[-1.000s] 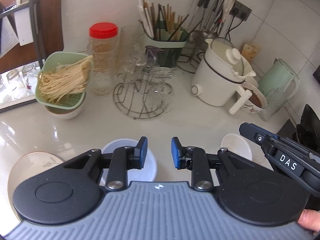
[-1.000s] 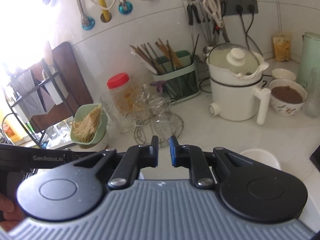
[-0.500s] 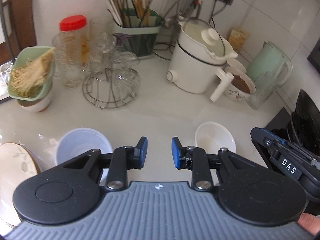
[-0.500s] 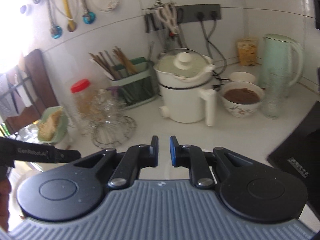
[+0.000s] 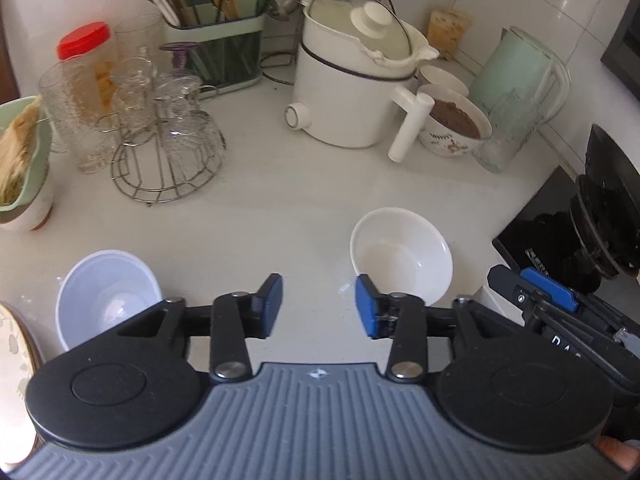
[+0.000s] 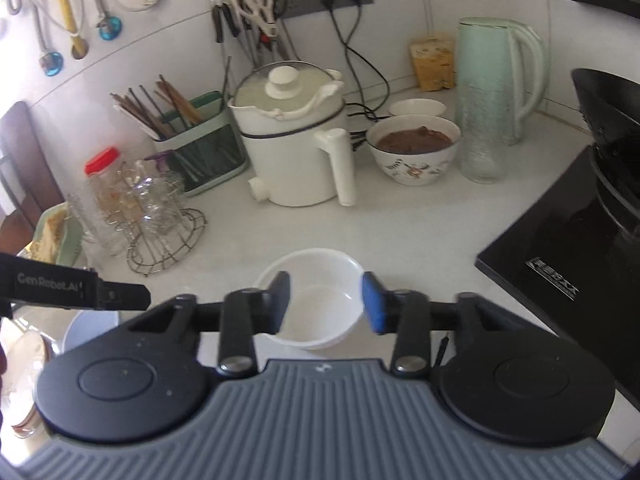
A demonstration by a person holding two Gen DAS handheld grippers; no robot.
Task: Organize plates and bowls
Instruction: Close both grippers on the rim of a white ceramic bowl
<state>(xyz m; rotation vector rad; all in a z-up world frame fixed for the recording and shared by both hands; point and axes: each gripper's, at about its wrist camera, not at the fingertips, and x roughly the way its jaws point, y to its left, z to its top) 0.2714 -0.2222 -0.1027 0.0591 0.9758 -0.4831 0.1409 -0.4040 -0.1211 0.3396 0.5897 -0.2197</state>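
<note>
Left of the white bowl [image 5: 401, 256], the plate [image 5: 16, 344] and blue bowl [image 5: 106, 296] are sitting on the table [image 5: 280, 208]. The 2 claws, left claw [image 5: 319, 306] and right claw [image 6: 326, 301], have just been opening and are gripping nothing. The right claw is straddling the white bowl's rim; a shallow bite could be tipping it.

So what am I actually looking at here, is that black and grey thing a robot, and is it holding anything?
No robot: a person holds a two-finger gripper in each hand, with a camera on each looking along its fingers. One picture is from the left gripper, the other from the right gripper. Both have just been opening their jaws and hold nothing. On the white counter sit a white bowl, which the right gripper hangs over, a pale blue bowl, a plate's edge, a white pot and a glass rack.
</note>
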